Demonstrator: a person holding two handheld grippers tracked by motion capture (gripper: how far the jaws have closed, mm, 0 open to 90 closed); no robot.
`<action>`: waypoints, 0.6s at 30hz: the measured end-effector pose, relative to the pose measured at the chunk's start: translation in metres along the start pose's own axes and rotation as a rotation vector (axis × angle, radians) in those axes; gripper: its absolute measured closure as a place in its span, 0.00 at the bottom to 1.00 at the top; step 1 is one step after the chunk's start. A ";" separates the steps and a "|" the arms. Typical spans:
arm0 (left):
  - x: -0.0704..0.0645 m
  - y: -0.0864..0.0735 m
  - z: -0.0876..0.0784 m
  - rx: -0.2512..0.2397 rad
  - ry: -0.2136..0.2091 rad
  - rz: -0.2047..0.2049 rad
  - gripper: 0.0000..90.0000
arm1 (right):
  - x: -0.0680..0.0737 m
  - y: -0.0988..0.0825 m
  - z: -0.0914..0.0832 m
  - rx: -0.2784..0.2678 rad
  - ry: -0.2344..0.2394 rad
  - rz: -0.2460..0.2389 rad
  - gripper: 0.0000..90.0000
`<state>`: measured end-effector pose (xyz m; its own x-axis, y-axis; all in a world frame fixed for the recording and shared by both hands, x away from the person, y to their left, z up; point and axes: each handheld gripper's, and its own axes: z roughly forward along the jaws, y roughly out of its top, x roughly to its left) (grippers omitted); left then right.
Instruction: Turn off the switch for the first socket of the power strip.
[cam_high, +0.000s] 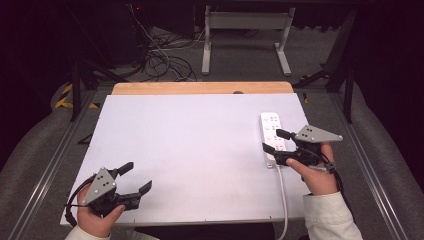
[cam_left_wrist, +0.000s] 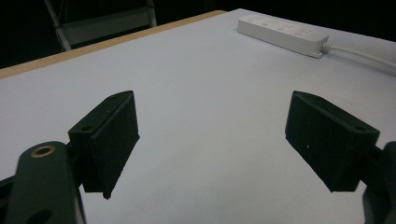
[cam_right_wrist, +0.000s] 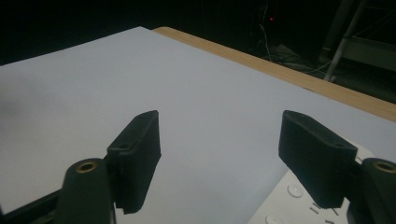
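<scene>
White moulded plastic forms the power strip (cam_high: 270, 136), a long flat bar with rounded corners and rows of sockets; it lies flat near the right edge of the table (cam_high: 190, 150), its white cable (cam_high: 283, 195) running toward the near edge. Smooth matte white sheet covers the table, with a strip of pale wood at the far edge. Right gripper (cam_high: 273, 141): black wedge-shaped jaws spread wide with nothing between them, positioned at the near end of the power strip; whether they touch it cannot be told. Left gripper (cam_high: 136, 178): jaws spread wide over bare table at the near left corner, well apart from the strip, pads flat and matte (cam_left_wrist: 114, 140)
</scene>
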<state>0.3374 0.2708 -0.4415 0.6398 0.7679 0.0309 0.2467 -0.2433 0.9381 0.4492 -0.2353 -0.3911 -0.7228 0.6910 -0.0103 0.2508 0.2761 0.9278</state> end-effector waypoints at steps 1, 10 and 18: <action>0.000 0.000 0.000 0.003 0.000 0.003 0.20 | 0.000 0.000 0.000 0.000 0.000 0.000 0.31; -0.001 0.000 0.000 0.005 -0.009 -0.004 0.19 | 0.012 -0.009 -0.020 -0.039 0.037 -0.016 0.26; -0.002 0.001 0.000 0.010 -0.017 -0.002 0.19 | 0.018 -0.027 -0.027 -0.038 0.065 -0.005 0.28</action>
<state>0.3362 0.2694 -0.4406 0.6515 0.7583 0.0233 0.2547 -0.2476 0.9348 0.4123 -0.2482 -0.4062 -0.7645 0.6446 0.0078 0.2231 0.2531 0.9414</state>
